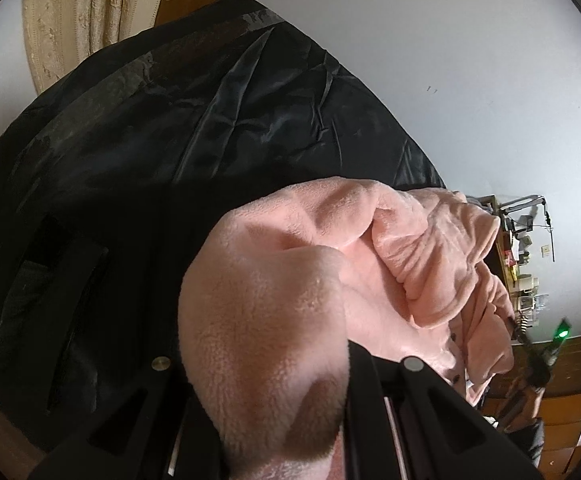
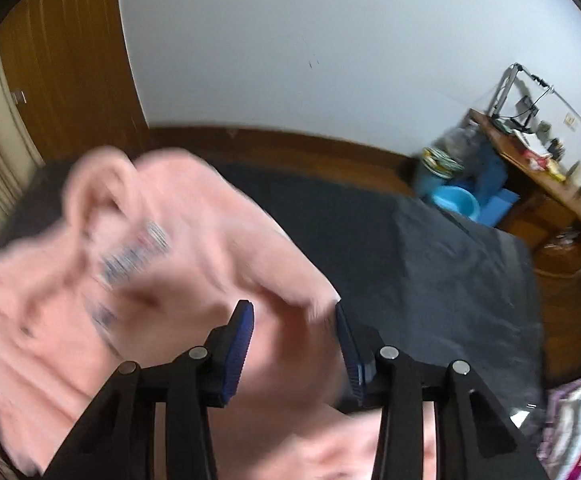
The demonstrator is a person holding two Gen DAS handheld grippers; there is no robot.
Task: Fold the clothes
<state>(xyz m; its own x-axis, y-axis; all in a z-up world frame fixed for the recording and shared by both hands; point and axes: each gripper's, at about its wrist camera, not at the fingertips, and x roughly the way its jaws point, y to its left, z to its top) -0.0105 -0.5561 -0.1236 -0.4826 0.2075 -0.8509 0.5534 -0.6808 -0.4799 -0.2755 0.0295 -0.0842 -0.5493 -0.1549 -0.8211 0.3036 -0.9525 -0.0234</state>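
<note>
A pink fleece garment (image 1: 290, 288) bulges up right in front of the left wrist camera and covers the fingers of my left gripper (image 1: 274, 364). The cloth comes out from between the gripper's black arms, so it looks shut on the garment. The rest of the garment trails to the right over a black sheet (image 1: 178, 128). In the right wrist view the same pink garment (image 2: 162, 248), blurred and with a dark printed patch, lies on the black sheet (image 2: 430, 260). My right gripper (image 2: 295, 314) stands open, its blue pads (image 2: 242, 336) on either side of a fold of cloth.
A white wall and a wooden door stand behind the bed. A blue basin (image 2: 456, 200) and a cluttered wooden desk (image 2: 538, 184) sit at the right. A cream curtain (image 1: 86, 12) hangs at the upper left. A patterned cloth (image 2: 574, 420) lies at the bed's lower right edge.
</note>
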